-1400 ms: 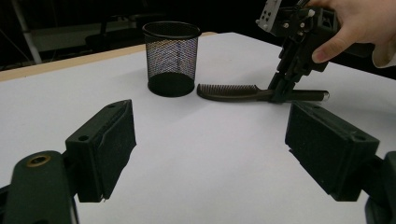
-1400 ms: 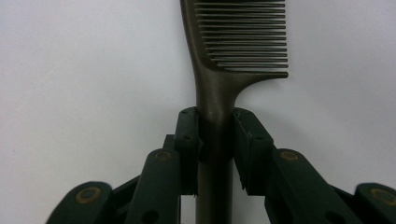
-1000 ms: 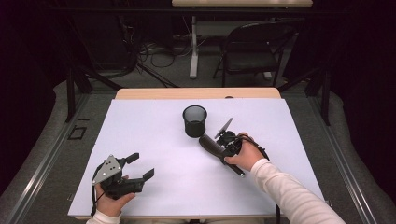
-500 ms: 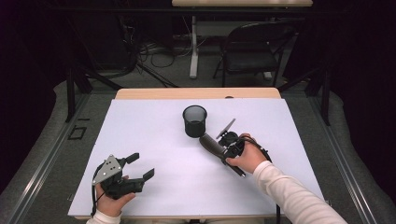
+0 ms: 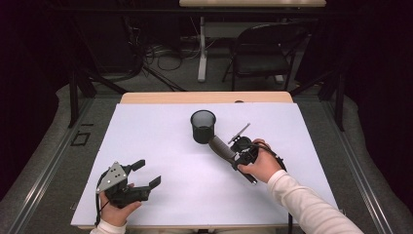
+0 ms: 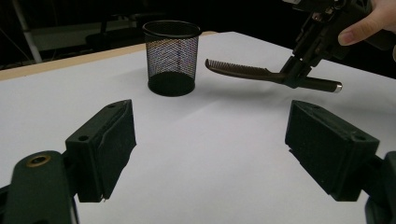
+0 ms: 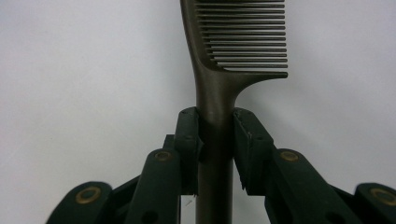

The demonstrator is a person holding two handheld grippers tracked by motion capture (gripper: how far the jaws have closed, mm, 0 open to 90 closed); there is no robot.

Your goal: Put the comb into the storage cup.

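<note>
Comb [image 5: 221,146] sits clamped in the right gripper [image 5: 242,148], held off the white table cover [image 5: 160,131], toothed end pointing up-left toward the black mesh cup [image 5: 203,126]. High view: comb tip is just beside the cup's base on its right, not inside; touching or not, cannot tell. A thin silver handle end [image 5: 239,132] sticks out the far side of the gripper. Right hand [image 5: 260,165] wraps the gripper body, white sleeve [image 5: 311,207] runs in from bottom right. Left gripper [image 5: 140,175] is down at the near-left of the cover, well apart from cup and comb, jaws spread wide, nothing between them; left hand [image 5: 117,207] under it.

Left gripper view: own two black jaws stand far apart over bare cover [image 6: 210,154]. Mesh cup [image 6: 171,57] upright ahead. Comb [image 6: 243,71] hangs roughly level above the surface to the cup's right, teeth facing up, a gap visible between its tip and the cup wall. Right gripper [image 6: 294,74] grips its handle, metal end [image 6: 322,85] poking out past it. Fingers [image 6: 369,25] at top right.

Right gripper view: jaws closed on the comb's handle [image 7: 215,140], pads pressing both sides just below the teeth. Teeth [image 7: 245,35] face right in this view, white cover [image 7: 84,70] behind.
</note>
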